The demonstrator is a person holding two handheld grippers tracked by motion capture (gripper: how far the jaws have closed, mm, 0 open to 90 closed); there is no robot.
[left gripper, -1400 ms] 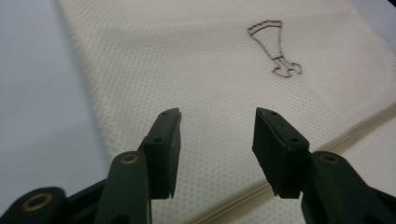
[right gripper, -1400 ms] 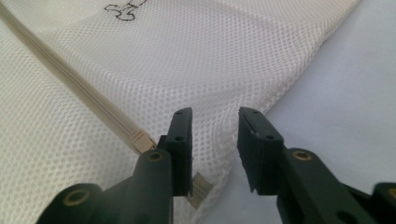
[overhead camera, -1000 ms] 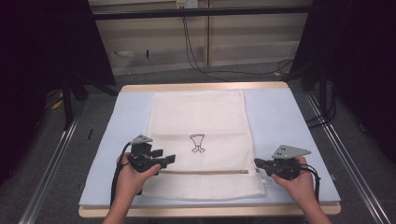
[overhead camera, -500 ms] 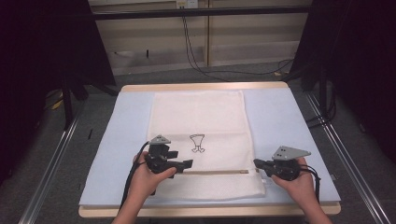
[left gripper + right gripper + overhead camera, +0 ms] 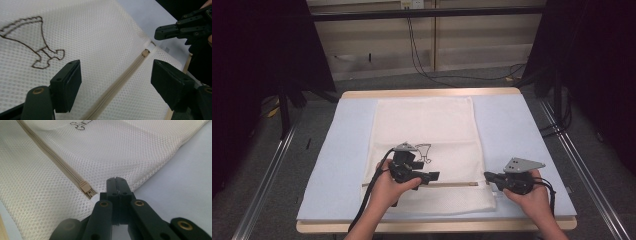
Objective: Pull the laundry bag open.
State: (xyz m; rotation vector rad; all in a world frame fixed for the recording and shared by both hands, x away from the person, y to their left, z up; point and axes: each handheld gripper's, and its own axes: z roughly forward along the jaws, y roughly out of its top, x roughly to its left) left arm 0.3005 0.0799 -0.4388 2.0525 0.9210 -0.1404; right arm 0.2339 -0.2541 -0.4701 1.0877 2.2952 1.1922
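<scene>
Since the right gripper has its jaws pressed together at the cream mesh zip-up laundry bag's corner, it probably anchors the fabric. The left gripper, jaws spread and just now widening with nothing pinched, straddles the beige zipper, likely lining up on its slider.

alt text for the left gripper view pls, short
The left claw, its two black pads wide open with nothing between them, hovers over a white mesh laundry bag, straddling its beige zipper. The zipper slider sits near the bag's far edge, where the shut right claw rests. A brown outline drawing marks the mesh at left.
</scene>
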